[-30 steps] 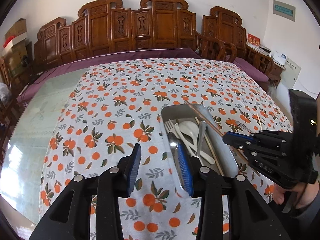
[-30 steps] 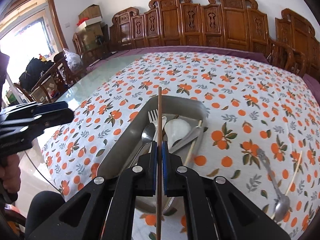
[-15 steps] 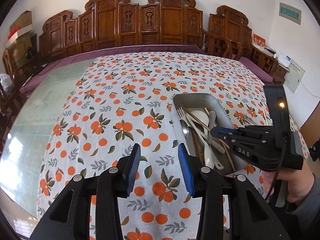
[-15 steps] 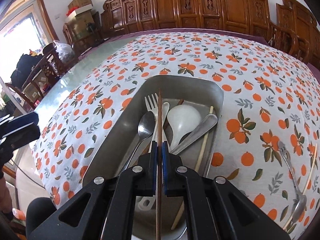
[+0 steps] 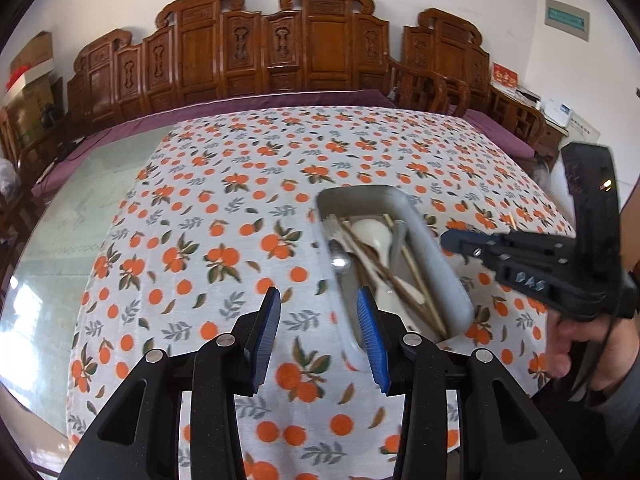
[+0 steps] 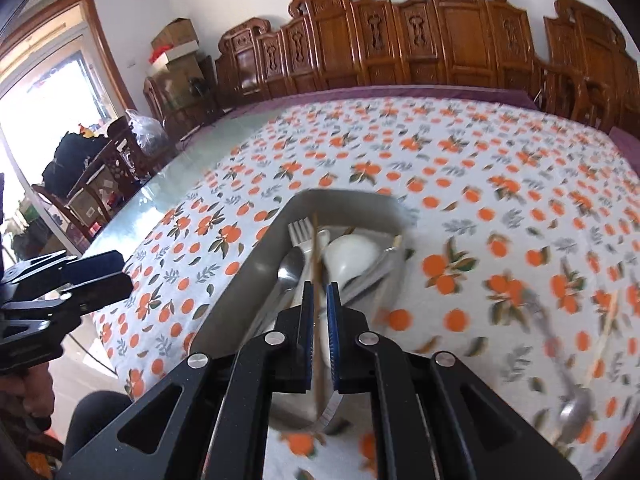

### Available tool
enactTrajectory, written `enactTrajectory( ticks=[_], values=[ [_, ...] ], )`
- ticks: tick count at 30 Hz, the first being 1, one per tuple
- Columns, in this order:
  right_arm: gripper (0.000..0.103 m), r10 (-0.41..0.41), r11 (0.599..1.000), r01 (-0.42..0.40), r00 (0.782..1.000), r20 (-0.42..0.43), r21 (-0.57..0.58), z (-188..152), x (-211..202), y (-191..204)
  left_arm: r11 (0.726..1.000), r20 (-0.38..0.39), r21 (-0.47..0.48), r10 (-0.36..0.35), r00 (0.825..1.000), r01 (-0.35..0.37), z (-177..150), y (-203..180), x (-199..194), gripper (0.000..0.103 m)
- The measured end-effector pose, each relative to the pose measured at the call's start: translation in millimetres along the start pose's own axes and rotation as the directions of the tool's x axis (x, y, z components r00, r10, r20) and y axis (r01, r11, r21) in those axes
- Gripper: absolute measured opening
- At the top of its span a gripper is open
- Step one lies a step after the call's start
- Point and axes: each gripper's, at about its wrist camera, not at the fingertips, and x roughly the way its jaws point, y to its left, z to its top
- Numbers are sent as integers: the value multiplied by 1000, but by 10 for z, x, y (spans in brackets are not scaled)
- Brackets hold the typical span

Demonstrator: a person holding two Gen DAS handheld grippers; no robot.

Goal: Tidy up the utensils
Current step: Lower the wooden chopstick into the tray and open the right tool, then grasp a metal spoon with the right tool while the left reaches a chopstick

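A metal tray [image 5: 439,255] [image 6: 256,264] sits on the orange-print tablecloth and holds a fork [image 6: 299,230], a metal spoon [image 6: 289,269], a white spoon [image 6: 352,254] and chopsticks. A brown chopstick [image 6: 316,272] lies in the tray between my right gripper's [image 6: 319,316] slightly parted jaws, which no longer press on it. My left gripper [image 5: 318,322] is open and empty, just left of the tray's near end. The right gripper also shows in the left wrist view [image 5: 456,236], above the tray's right rim.
A metal spoon [image 6: 568,396] and a pale chopstick [image 6: 608,320] lie loose on the cloth right of the tray. Carved wooden chairs [image 5: 280,48] line the far side. Bare glass tabletop [image 5: 64,216] lies to the left.
My right gripper lowered the brown chopstick into the tray, then opened slightly and let it go. My left gripper stayed open and drifted back a little.
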Motion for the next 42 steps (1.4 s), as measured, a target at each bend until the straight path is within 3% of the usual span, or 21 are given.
enactTrajectory(
  ticks=[4,9,14,19,26,38,40,42],
  values=[
    [9,-35,999,35,999,27,-24,-16,-325,-209,999,3,29,-25,1000,25,32,-245,2,42],
    [9,-134,988,136,990,30,-69,-94,-639,-574,997,8,50,-58,998,58,76,-512,19,47],
    [17,-204,977,203,979,-7,-60,-247,-761,-1030,995,14,57,-81,997,80,103,-726,46,53],
    [19,-212,977,208,973,-95,-48,-401,-617,-1395,995,13,35,-98,995,97,101,-862,114,62],
    [19,-180,984,175,966,-187,-40,-511,-309,-1615,994,-13,40,-106,994,106,45,-1048,248,64],
    [19,-198,978,169,933,-299,-120,-483,-27,-1619,990,-47,64,-119,992,122,28,-1283,390,64],
    [9,-221,971,182,927,-303,-152,-482,-12,-1589,990,-50,68,-124,991,127,30,-1329,402,64],
    [7,-221,970,176,926,-306,-166,-478,4,-1552,988,-53,75,-127,990,131,39,-1380,416,64]
  ],
)
